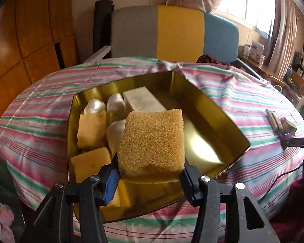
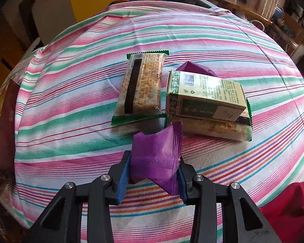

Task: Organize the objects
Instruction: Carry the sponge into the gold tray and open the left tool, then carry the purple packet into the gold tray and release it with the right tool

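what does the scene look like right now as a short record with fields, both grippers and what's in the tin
surface: table under a pink, green and white striped cloth
left gripper: shut on a tan rectangular sponge block, held over the gold metal tin
tin contents: white carton, white fluffy bundles, other yellow sponge pieces
right gripper: shut on a purple foil sachet
on the cloth: two clear green-edged snack packs, a pale green printed carton lying on one, a second purple sachet behind it
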Tool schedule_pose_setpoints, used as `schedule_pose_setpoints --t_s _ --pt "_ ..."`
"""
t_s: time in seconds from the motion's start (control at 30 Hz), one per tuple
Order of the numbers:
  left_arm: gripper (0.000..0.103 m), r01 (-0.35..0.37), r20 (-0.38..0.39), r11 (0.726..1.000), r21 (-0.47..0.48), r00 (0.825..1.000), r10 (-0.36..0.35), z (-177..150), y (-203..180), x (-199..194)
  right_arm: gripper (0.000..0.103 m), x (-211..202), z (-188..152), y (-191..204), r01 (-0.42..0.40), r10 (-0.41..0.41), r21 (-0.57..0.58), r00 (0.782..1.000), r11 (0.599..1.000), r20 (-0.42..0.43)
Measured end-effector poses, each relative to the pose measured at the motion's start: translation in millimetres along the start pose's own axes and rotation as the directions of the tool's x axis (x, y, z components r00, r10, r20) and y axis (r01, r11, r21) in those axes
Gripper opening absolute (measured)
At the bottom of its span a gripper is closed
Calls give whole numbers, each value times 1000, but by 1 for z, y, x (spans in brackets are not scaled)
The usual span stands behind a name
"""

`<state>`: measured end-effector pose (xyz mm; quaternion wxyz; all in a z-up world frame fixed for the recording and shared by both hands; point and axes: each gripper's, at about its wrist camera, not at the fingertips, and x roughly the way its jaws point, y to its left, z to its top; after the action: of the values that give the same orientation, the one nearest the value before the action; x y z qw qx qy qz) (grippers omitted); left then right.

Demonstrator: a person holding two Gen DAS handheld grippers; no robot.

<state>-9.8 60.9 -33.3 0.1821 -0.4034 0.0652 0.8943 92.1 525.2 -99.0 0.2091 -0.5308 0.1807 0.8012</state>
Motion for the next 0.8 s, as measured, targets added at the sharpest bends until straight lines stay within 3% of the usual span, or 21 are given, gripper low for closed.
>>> schedule_pose_setpoints --t_s 0.4,0.57,0.8 --pt "55 -23 -53 1000 -4 998 23 -9 2 22 41 0 0 1 4 -4 -2 1000 1000 2" --pt "78 -7 -66 999 -32 998 5 -11 7 24 41 0 0 1 4 -3 -3 1000 1000 2" --pt "78 2 -29 997 -77 1000 -4 -10 17 9 41 0 0 0 3 -3 -3 1000 1000 2"
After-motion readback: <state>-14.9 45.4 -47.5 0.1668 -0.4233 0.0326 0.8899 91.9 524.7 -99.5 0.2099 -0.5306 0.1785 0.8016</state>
